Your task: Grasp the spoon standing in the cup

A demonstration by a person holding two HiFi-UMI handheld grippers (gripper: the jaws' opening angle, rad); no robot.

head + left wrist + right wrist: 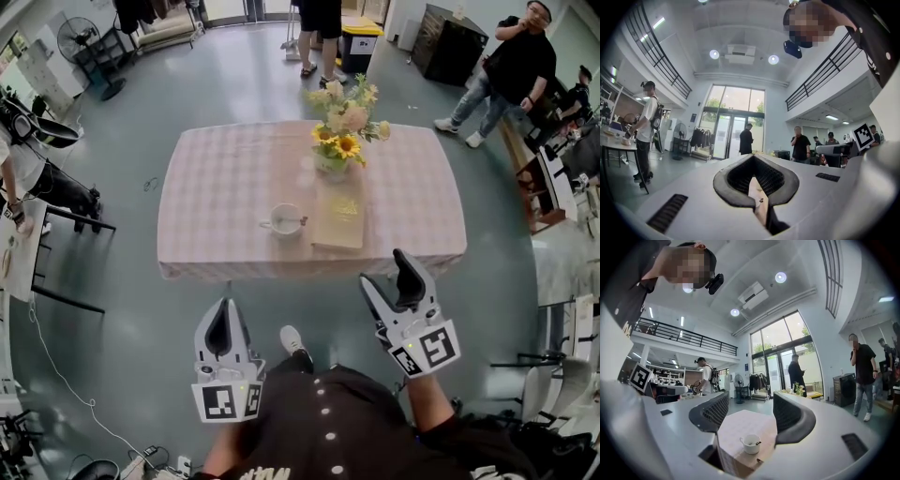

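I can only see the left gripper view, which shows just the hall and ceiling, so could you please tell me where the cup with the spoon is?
Observer: The white ceramic cup stands on the table's pink checked tablecloth, ahead of both grippers, and neither touches it.
Operator: Thank you. Is the spoon in it?
Observer: Yes, the small dark-looking spoon sits in the cup, with its handle leaning over the rim towards the person's right.
Operator: Which gripper looks ready?
Observer: The right gripper is open and short of the table, with the cup showing between its jaws in its own view.
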